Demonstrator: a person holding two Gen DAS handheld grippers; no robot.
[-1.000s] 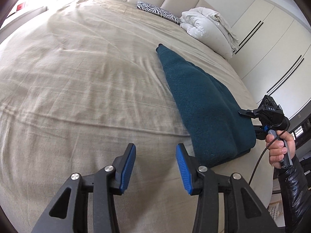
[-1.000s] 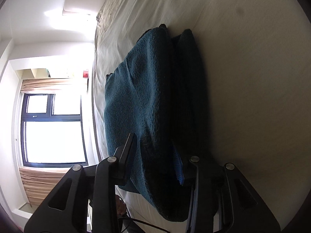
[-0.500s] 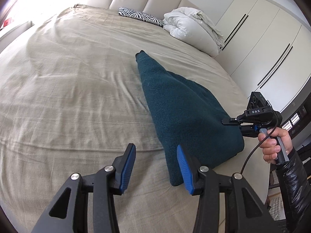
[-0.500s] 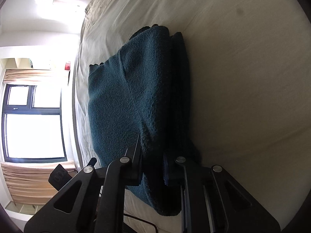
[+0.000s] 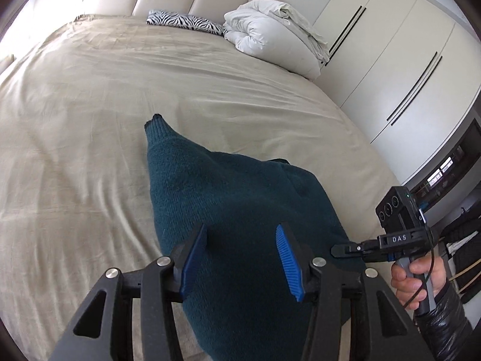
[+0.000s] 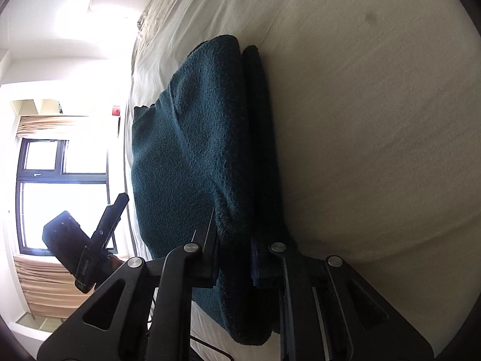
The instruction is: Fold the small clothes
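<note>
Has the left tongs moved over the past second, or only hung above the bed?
Yes. The left tongs, open, has swung right: it was over the bare bed sheet beside the teal sweater and now hangs over the sweater.

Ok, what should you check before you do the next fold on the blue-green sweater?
1. Right hand-held gripper clamped on the sweater edge: ok, its fingers pinch thick folded layers.
2. Left hand-held gripper ready to grab: ok, jaws open over the sweater.
3. Left has hold of cloth: not ok, nothing between its pads yet.
4. All layers caught by the right: cannot tell, the fingers hide them.
5. Space on the bed to lay the fold: ok, bare sheet beside the sweater; duvet far off.
</note>
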